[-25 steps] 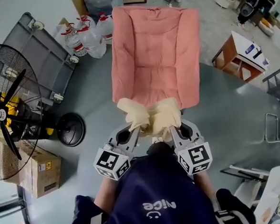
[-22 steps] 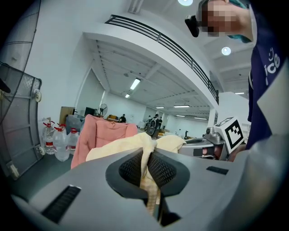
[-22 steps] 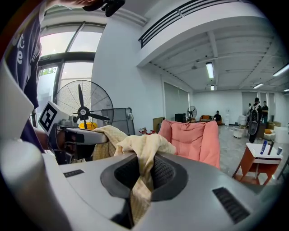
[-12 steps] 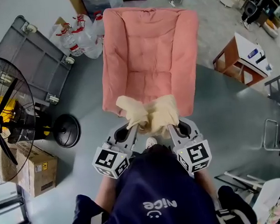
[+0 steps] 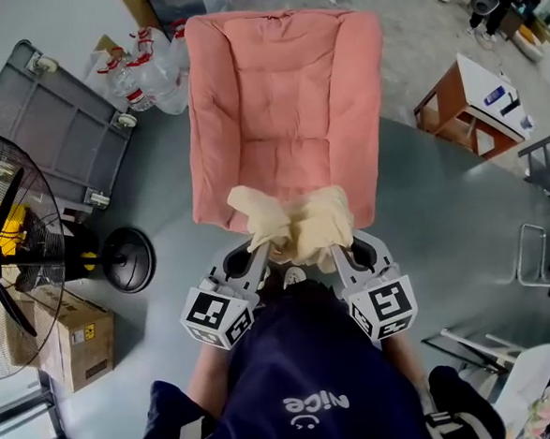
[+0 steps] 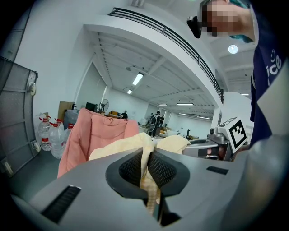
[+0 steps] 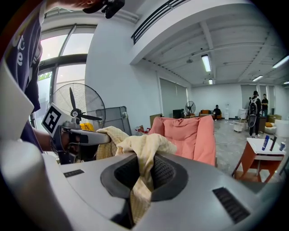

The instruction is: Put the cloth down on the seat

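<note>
Now the left claw (image 6: 145, 168) is pinching one bunched edge of the yellow cloth (image 5: 294, 220), and the right claw (image 7: 143, 173) is clamping the other. Over the last second the pink seat (image 5: 285, 157) has been drawing closer, so the cloth is hanging at its front edge, not yet laid down; lowering and releasing are probably coming next.
</note>
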### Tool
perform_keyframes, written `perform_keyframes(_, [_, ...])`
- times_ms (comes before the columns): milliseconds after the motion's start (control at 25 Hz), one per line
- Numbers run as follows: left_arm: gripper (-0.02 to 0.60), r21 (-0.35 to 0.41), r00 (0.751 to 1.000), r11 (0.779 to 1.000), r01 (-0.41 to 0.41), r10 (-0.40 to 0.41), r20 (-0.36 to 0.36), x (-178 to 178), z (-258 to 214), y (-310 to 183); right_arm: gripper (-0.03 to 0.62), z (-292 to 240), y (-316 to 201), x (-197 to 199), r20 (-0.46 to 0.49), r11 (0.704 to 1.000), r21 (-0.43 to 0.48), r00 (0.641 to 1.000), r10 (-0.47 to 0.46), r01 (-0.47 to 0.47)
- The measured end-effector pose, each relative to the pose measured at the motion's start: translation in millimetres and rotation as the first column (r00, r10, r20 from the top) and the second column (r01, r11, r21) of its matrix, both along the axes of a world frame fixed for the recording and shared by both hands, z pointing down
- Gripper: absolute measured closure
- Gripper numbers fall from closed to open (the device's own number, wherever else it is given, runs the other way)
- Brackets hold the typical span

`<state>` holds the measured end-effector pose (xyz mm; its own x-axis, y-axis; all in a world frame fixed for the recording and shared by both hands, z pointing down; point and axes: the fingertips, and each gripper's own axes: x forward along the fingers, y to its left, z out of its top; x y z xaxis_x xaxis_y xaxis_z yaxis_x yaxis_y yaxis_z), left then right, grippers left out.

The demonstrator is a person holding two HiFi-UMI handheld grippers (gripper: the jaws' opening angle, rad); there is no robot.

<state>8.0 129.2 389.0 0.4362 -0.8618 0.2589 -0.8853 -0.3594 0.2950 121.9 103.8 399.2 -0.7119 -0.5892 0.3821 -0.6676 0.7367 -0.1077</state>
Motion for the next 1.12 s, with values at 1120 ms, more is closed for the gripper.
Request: perform_keyframes(1120, [0.551,-0.047,0.964,0.963,-0.265,0.263,-0.034,-86,20,-197,0.53,17,-166,-86,-0.137,0.974,0.009,0.965,0.225,-0.226])
